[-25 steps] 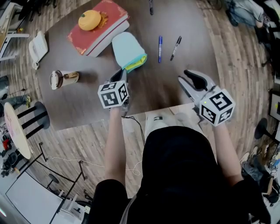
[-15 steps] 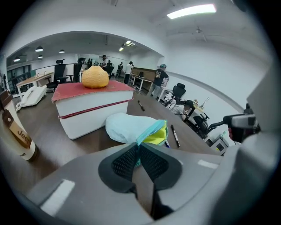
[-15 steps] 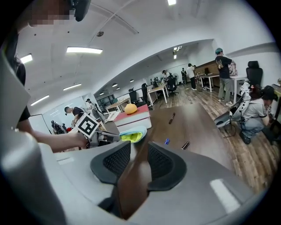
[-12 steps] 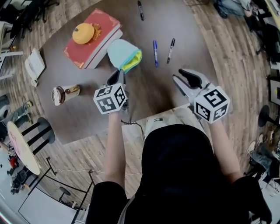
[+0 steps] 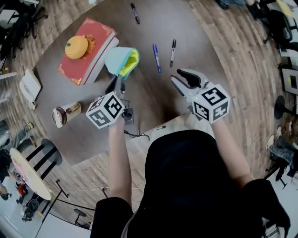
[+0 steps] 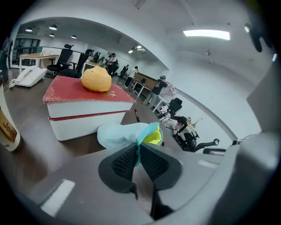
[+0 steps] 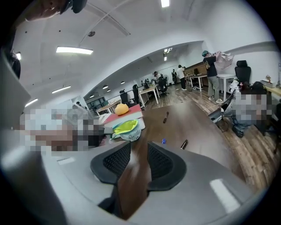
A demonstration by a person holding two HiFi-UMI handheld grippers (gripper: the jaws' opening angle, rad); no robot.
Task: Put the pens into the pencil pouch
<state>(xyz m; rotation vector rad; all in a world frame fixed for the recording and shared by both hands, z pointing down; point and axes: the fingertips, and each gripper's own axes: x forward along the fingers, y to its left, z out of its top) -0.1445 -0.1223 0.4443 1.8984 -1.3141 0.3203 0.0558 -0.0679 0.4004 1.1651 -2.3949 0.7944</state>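
Note:
The pencil pouch [image 5: 119,59] is light blue with a yellow-green lining and lies next to the red book, its mouth gaping towards the pens. My left gripper [image 5: 117,83] is shut on the teal zipper edge of the pouch [image 6: 127,133], which runs between the pads [image 6: 124,161]. A blue pen [image 5: 156,58] and a black pen [image 5: 172,52] lie side by side on the table, beyond my right gripper [image 5: 176,76], which stands open and holds nothing. In the right gripper view the pouch [image 7: 125,129] and both pens [image 7: 163,141] [image 7: 184,144] lie ahead of the jaws.
A third black pen [image 5: 135,13] lies near the table's far edge. An orange [image 5: 76,46] rests on the red book [image 5: 95,51]. A paper cup [image 5: 65,113] lies on its side at the left, with a white phone [image 5: 29,87] beyond it. A cable [image 5: 132,135] hangs off the near edge.
My left gripper has risen with the pouch's edge in it, and the mouth now shows more yellow lining. The right gripper has shifted a little towards the pens.

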